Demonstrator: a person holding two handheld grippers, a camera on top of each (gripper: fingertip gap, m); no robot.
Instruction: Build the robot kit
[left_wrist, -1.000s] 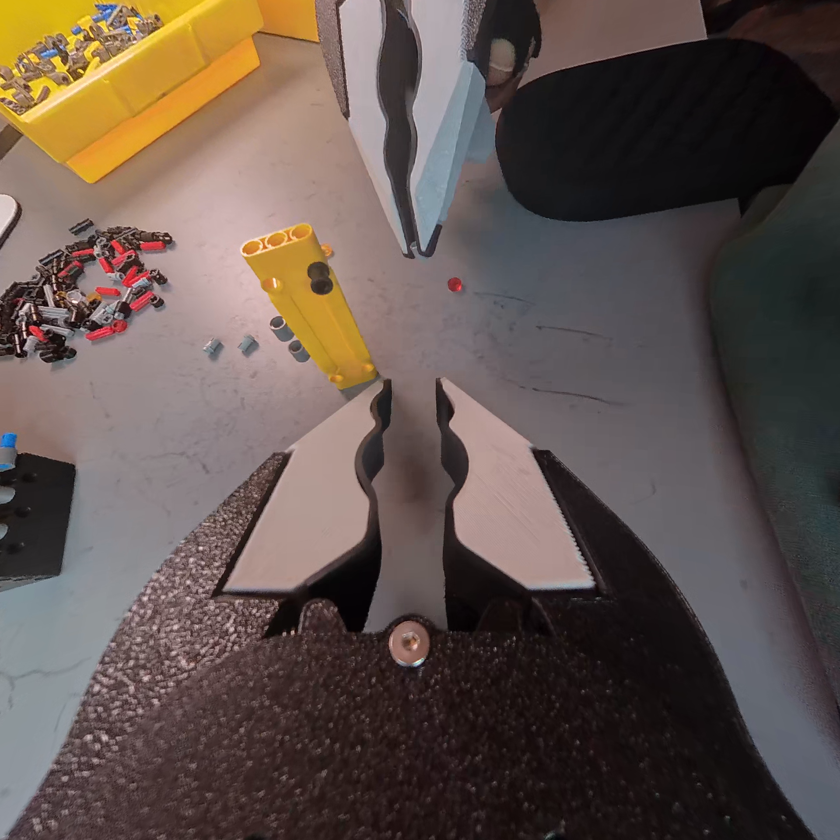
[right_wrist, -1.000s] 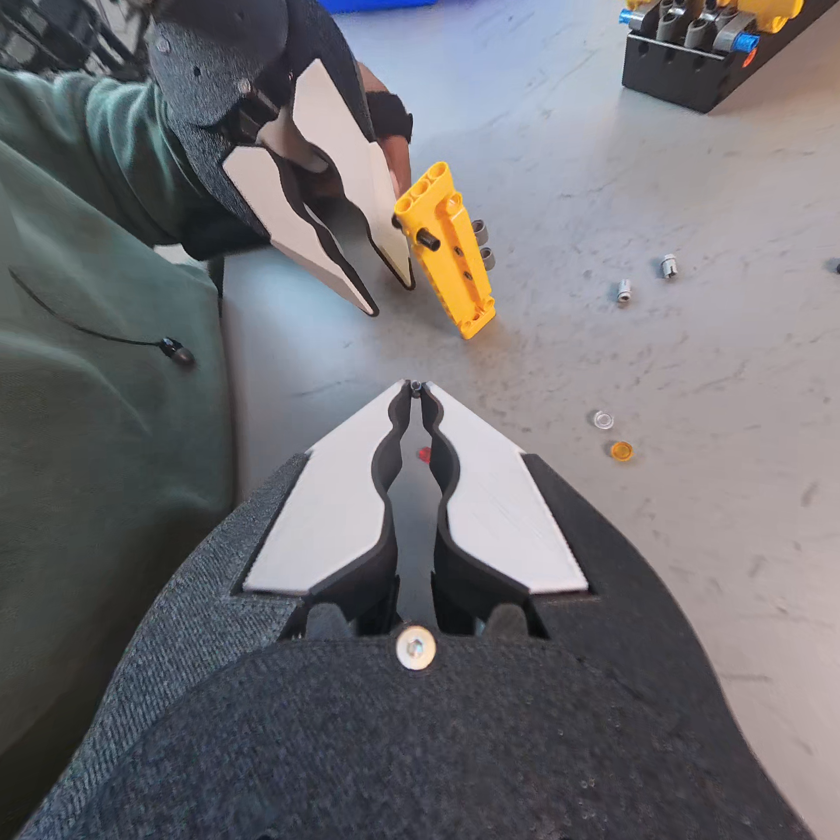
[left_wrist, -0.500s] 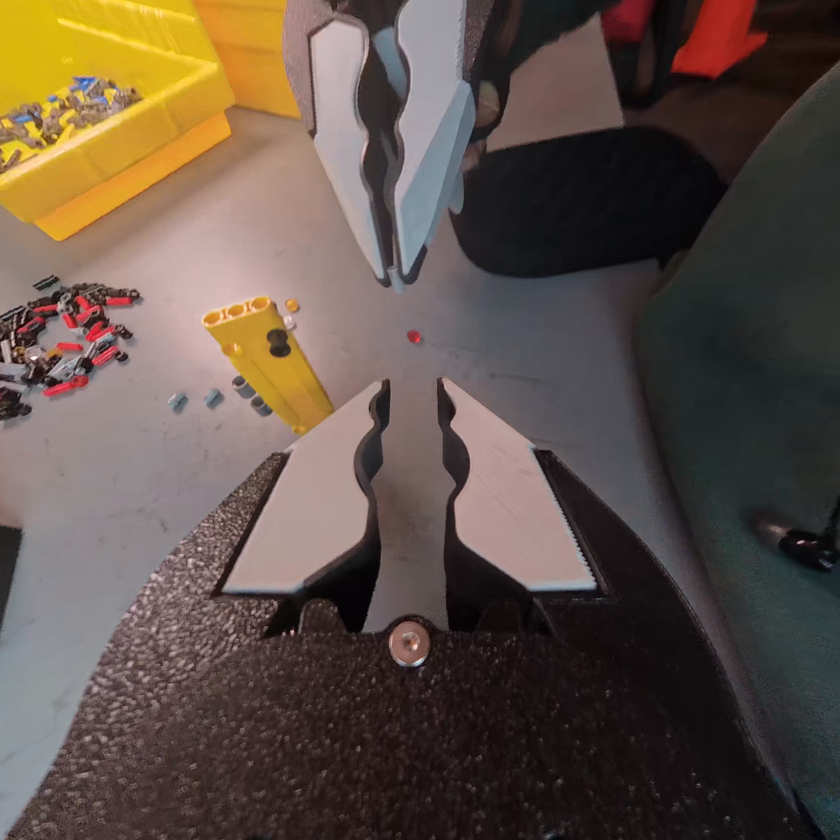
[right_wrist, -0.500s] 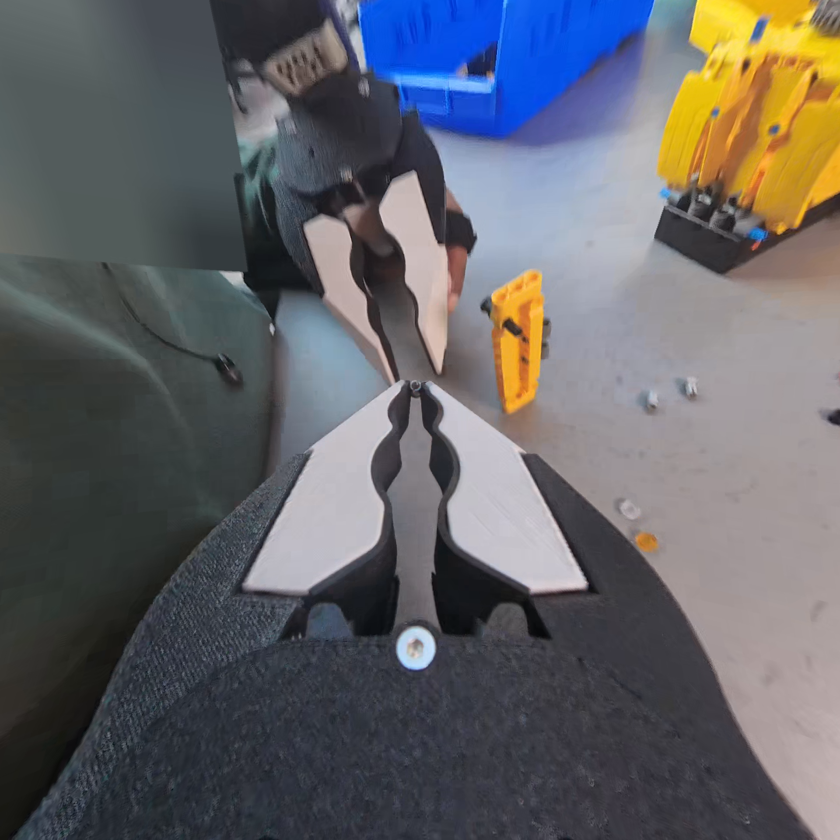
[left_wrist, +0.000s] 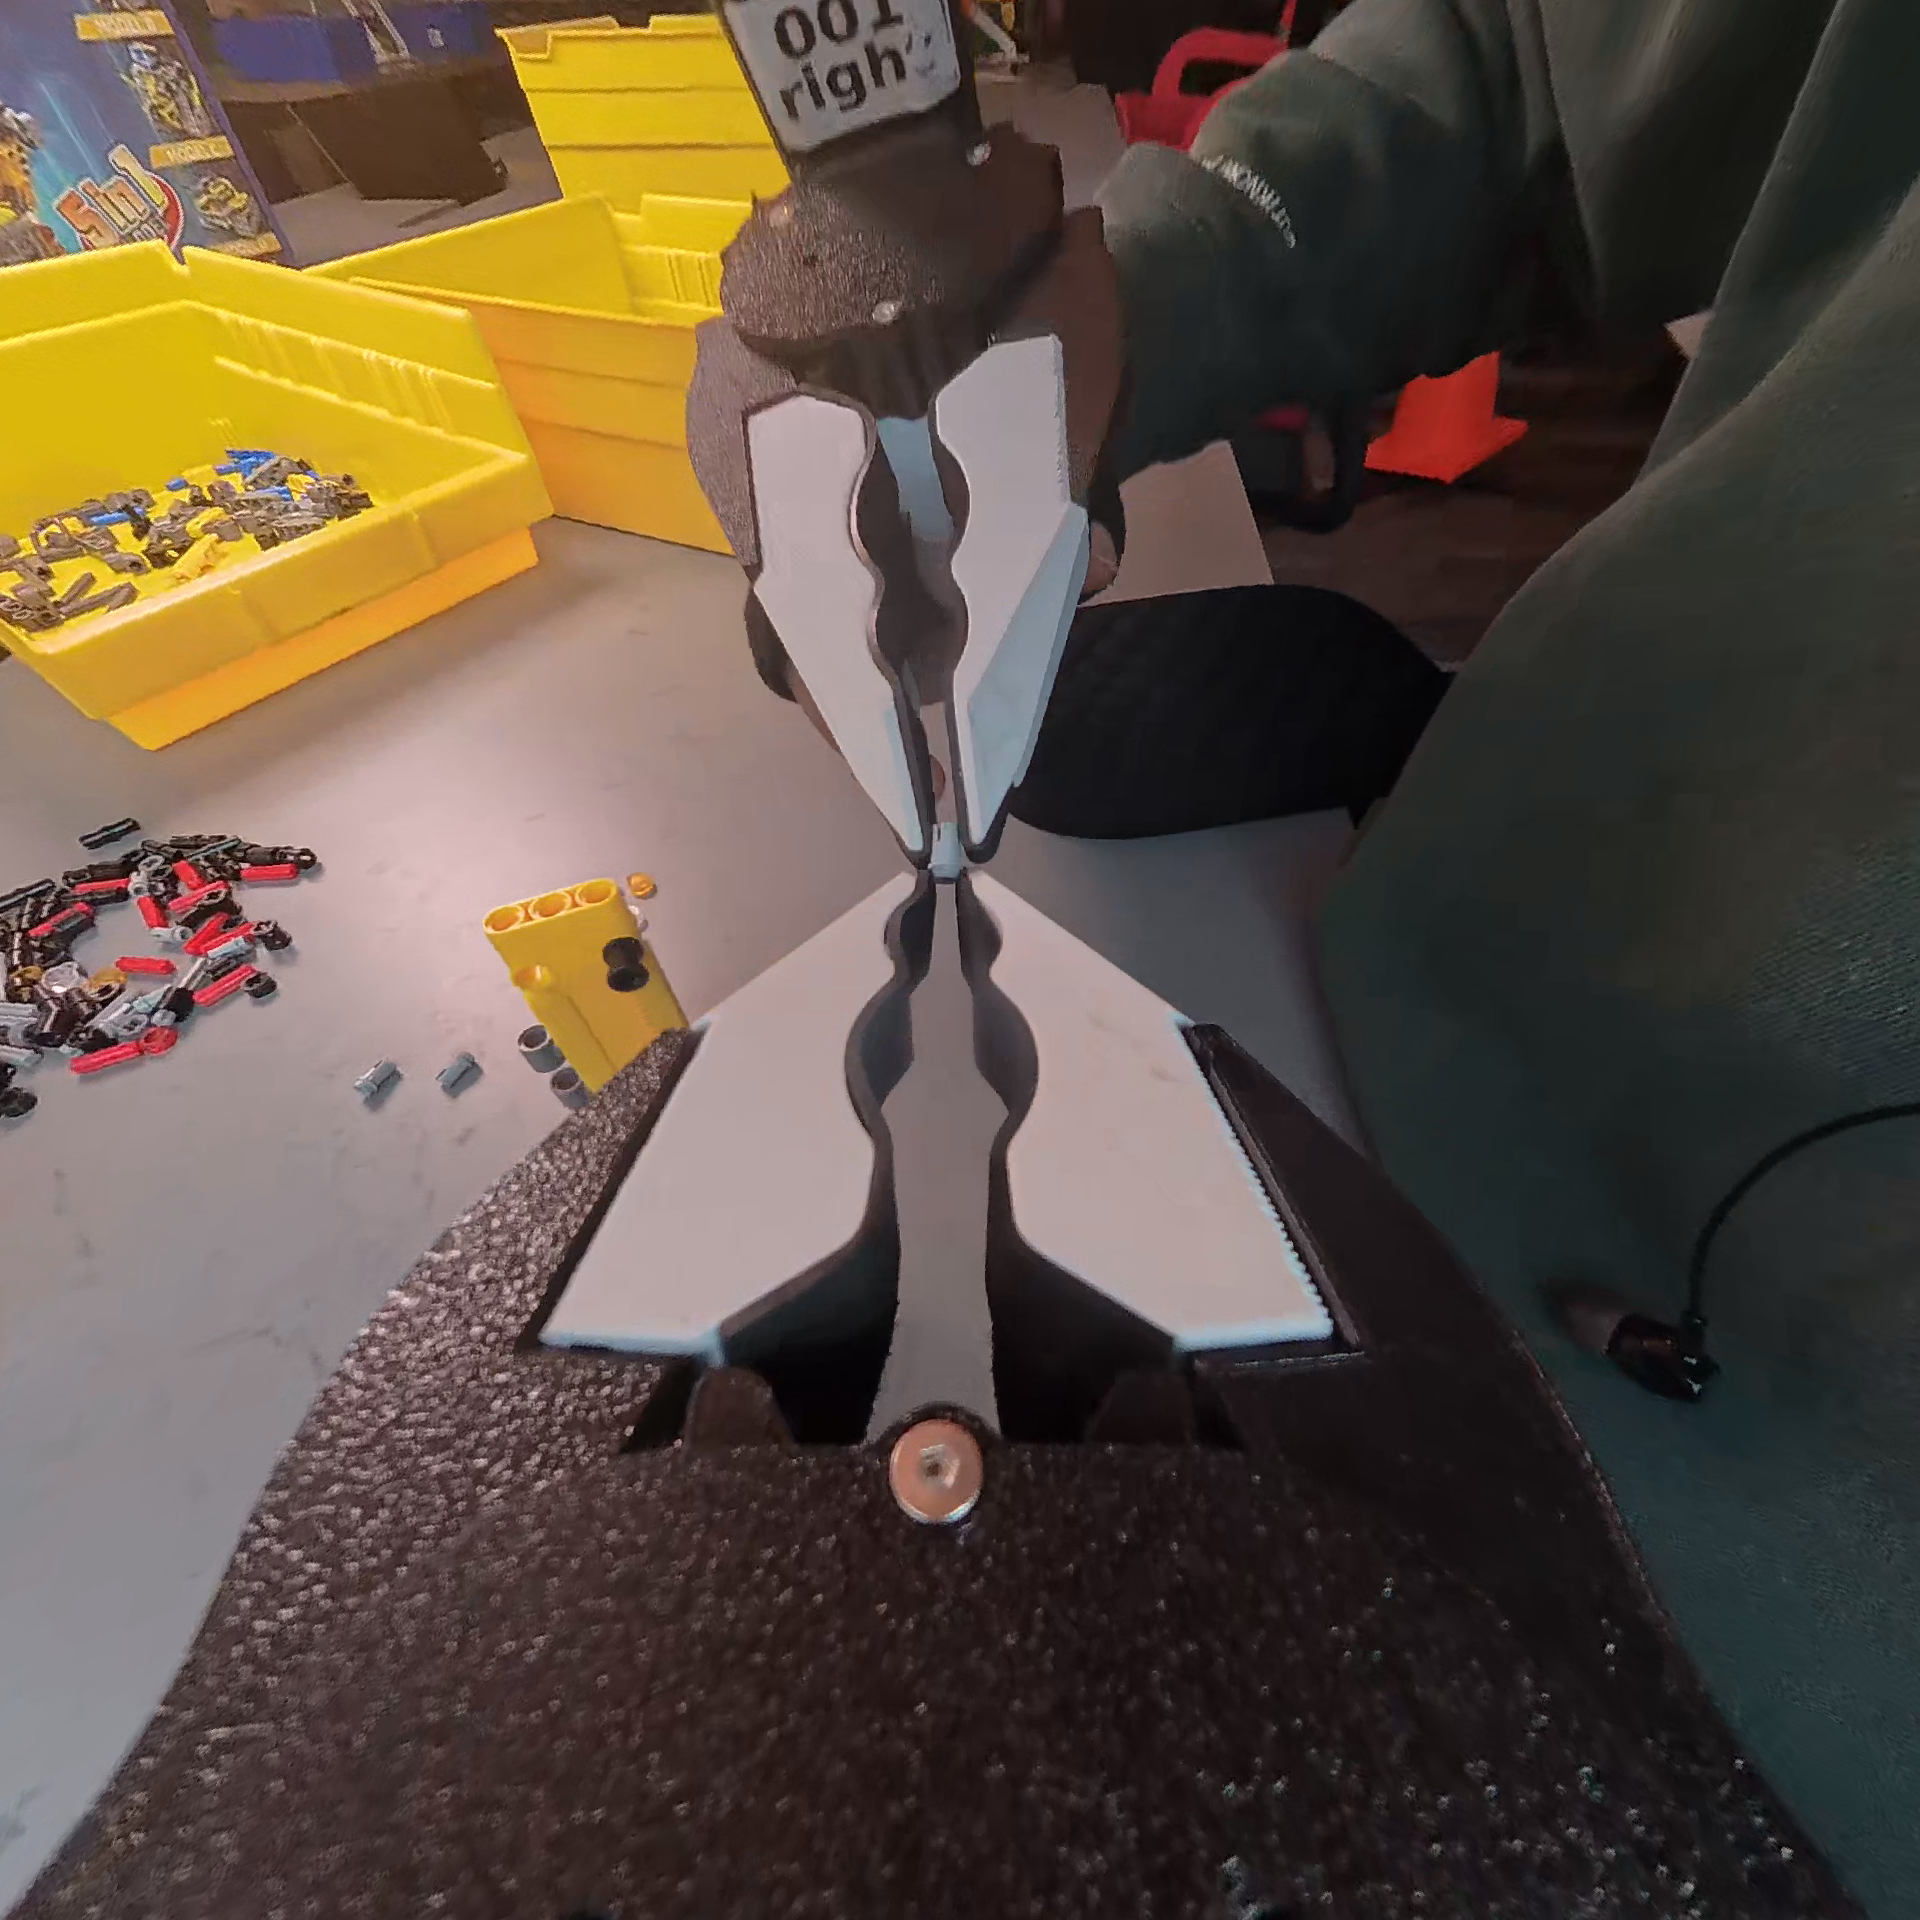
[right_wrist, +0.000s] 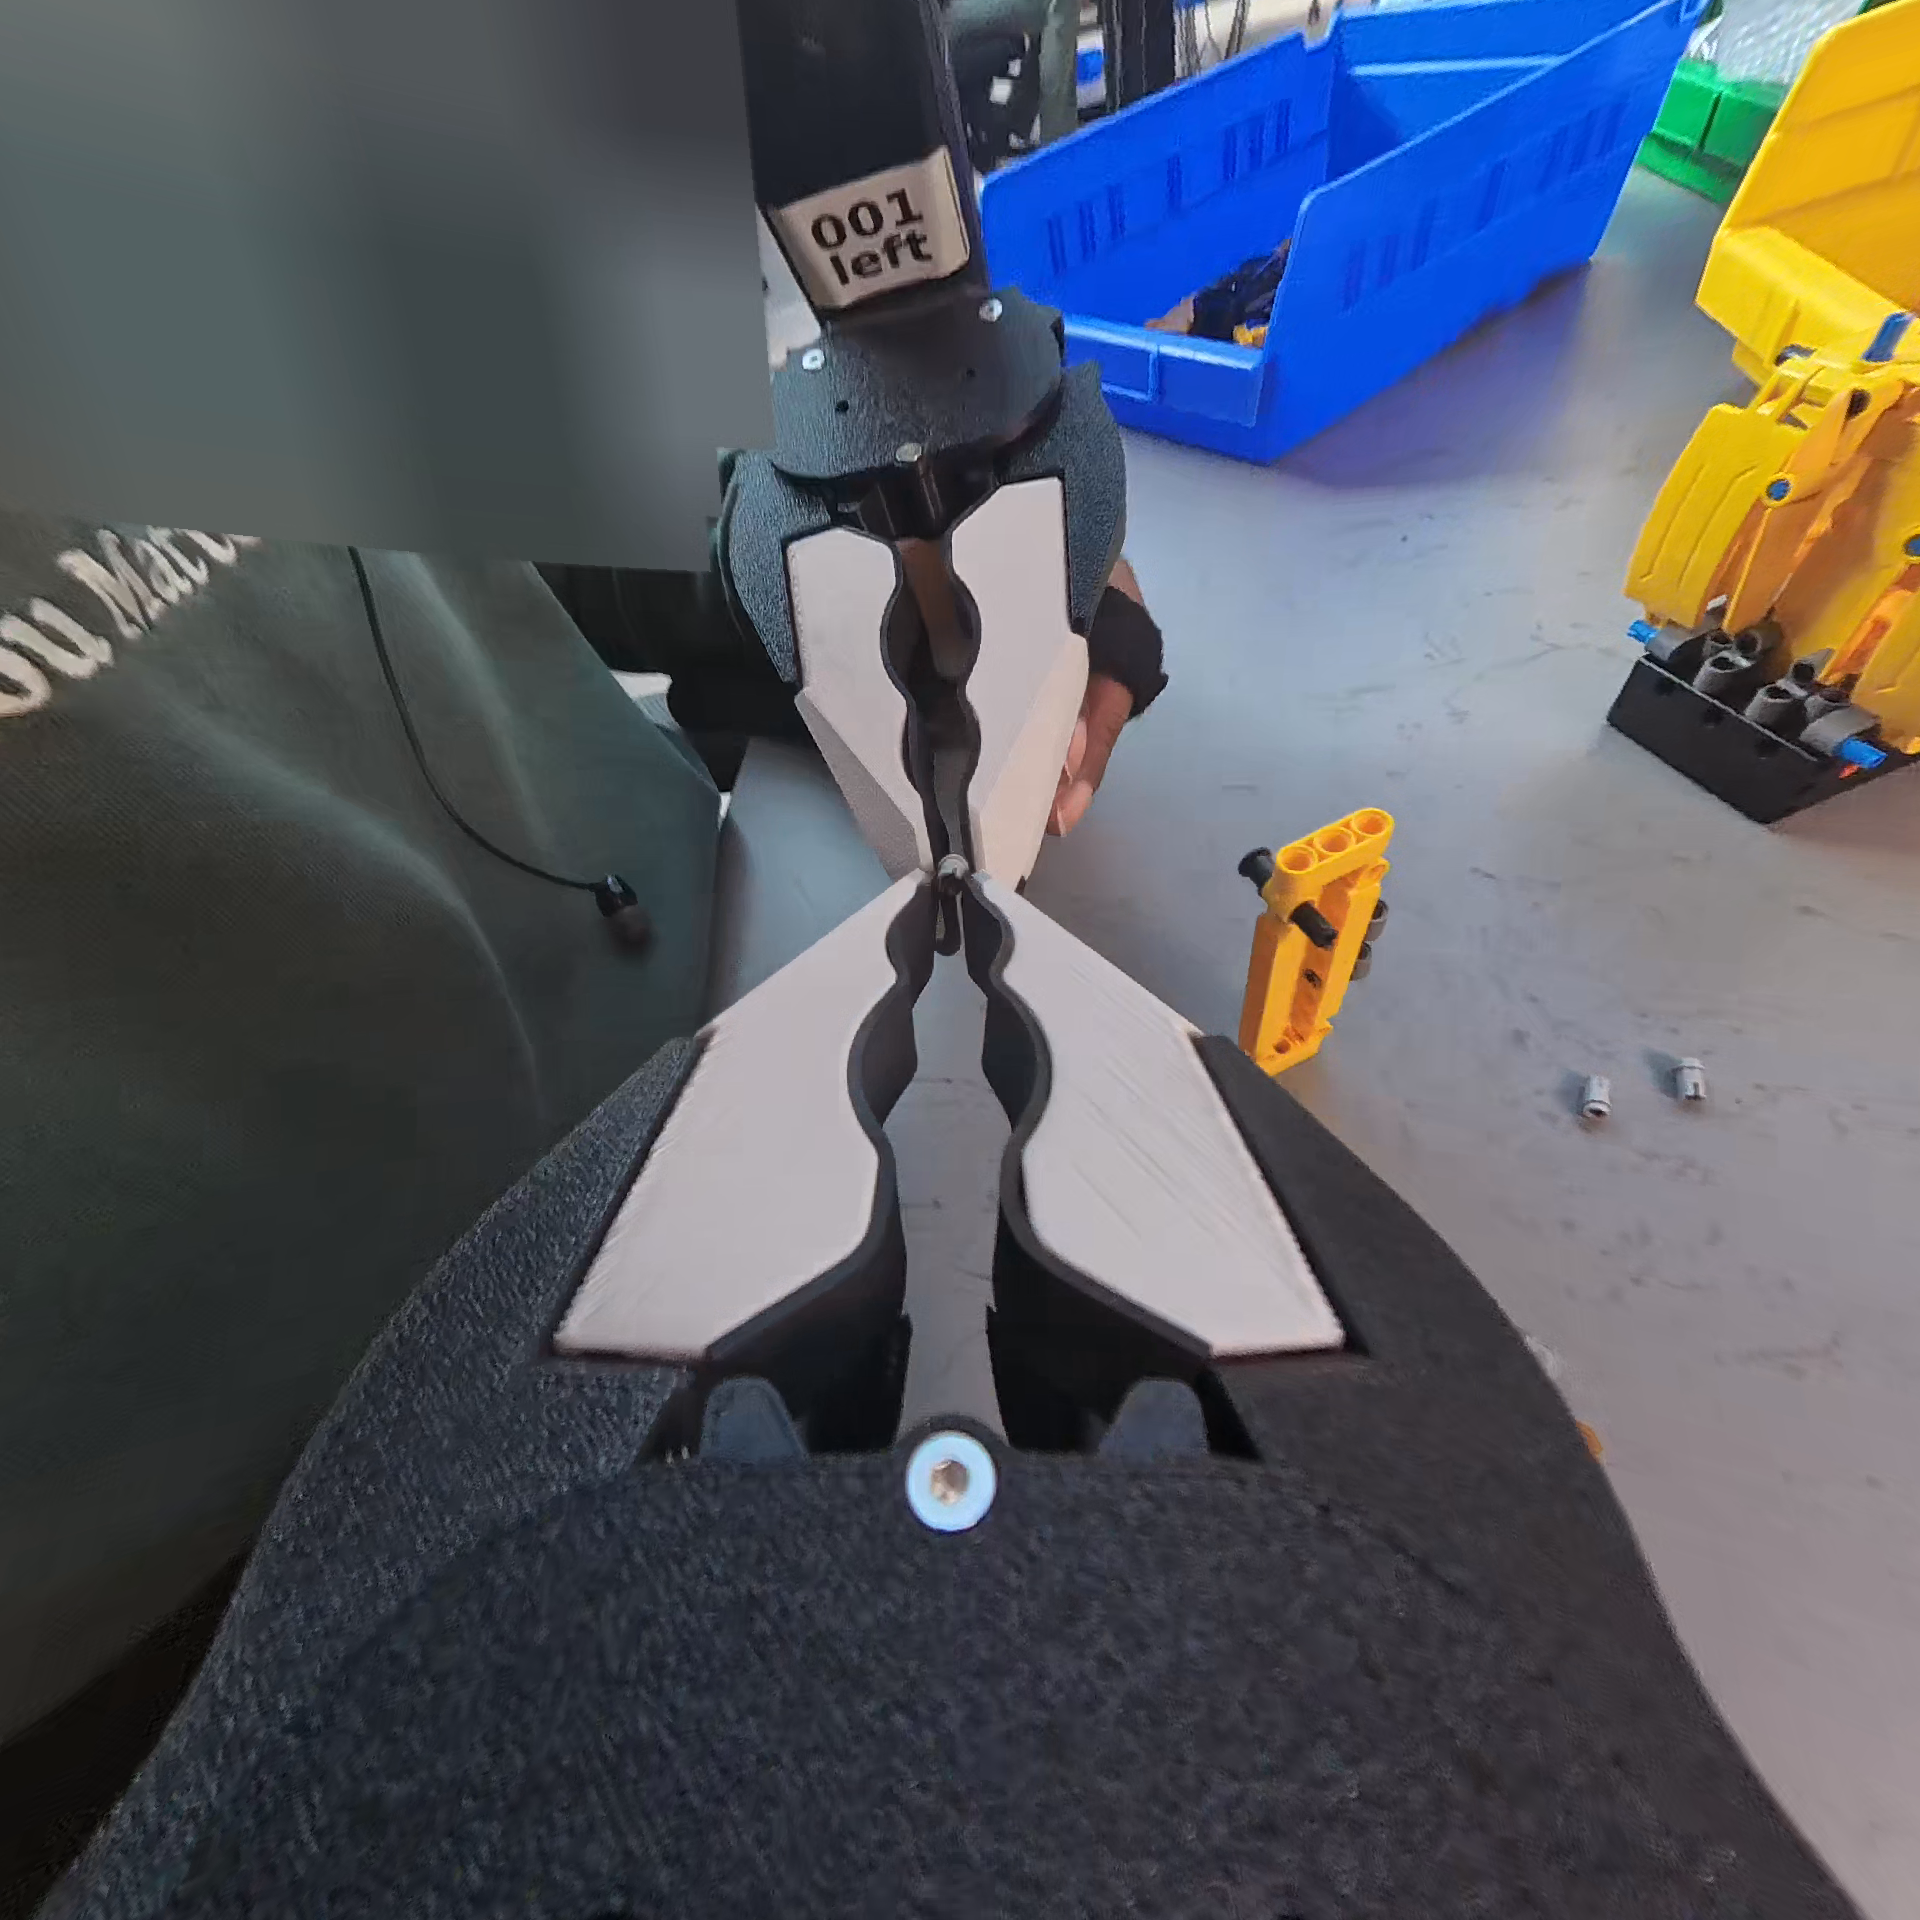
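Note:
My left gripper (left_wrist: 940, 881) and right gripper (right_wrist: 948, 885) meet tip to tip above the grey table (left_wrist: 312, 1299). A small grey pin (left_wrist: 945, 857) sits between the two sets of tips, and both pairs of jaws are closed on it. It also shows in the right wrist view (right_wrist: 951, 865). The right gripper (left_wrist: 940, 840) points down at my left one; the left gripper (right_wrist: 951, 847) faces the right one the same way. A yellow beam (left_wrist: 587, 977) with black pins stands on the table to the left, apart from both grippers; it also shows in the right wrist view (right_wrist: 1314, 935).
Two small grey connectors (left_wrist: 416, 1075) and a pile of red and black pins (left_wrist: 135, 935) lie left. Yellow bins (left_wrist: 260, 520) stand behind. A blue bin (right_wrist: 1351, 260) and a yellow model on a black base (right_wrist: 1797, 623) stand far right. A green sleeve (left_wrist: 1662, 831) borders the table. The tips of both grippers are at nearly the same place.
Both grippers rose from the table and came together tip to tip. My left gripper went from open to closed on the pin that the right one carried.

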